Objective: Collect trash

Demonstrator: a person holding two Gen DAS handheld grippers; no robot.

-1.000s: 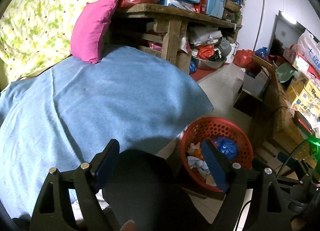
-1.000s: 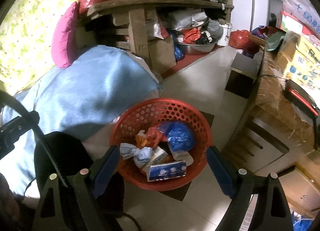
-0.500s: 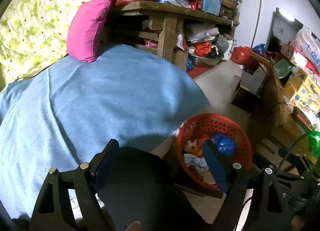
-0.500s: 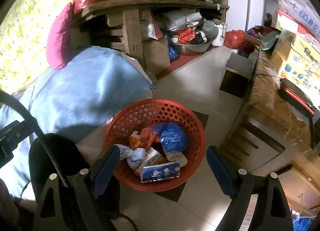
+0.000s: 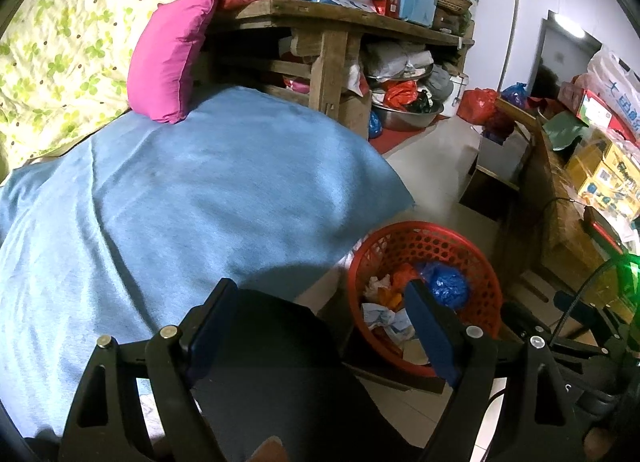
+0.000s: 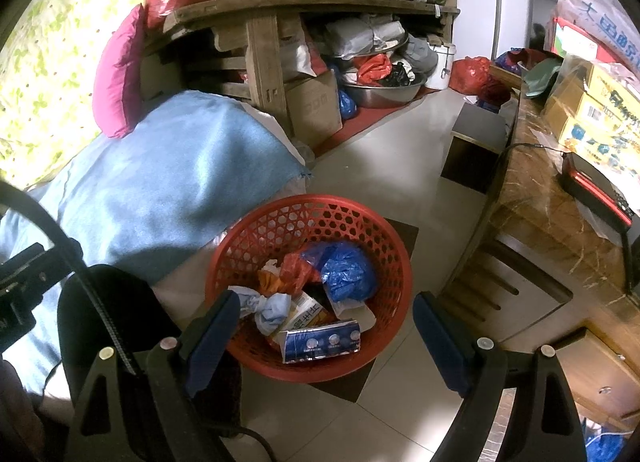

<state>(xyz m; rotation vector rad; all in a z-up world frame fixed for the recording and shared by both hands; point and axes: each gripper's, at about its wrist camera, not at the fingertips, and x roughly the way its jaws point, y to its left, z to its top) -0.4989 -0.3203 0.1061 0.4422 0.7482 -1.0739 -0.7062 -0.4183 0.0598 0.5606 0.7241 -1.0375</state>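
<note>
Two tongs, both spread wide, nothing between pads. Blue blanket (image 5: 192, 197) covers bed, bare of litter as far as visible. Red basket (image 6: 256, 229) stands on floor beside bed edge, placed low probably so scraps drop in easily. Right tongs (image 6: 326, 326) hover over basket; left tongs (image 5: 316, 322) above blanket edge, basket to their right. Trash lies inside basket: blue bag (image 6: 348, 270), crumpled tissue (image 6: 272, 308), small packet (image 6: 322, 342). Collecting looks mostly done.

A pink pillow (image 5: 168, 57) leans on the wooden shelf (image 5: 340, 17) (cluttered), above a blue blanket (image 5: 180, 197)
</note>
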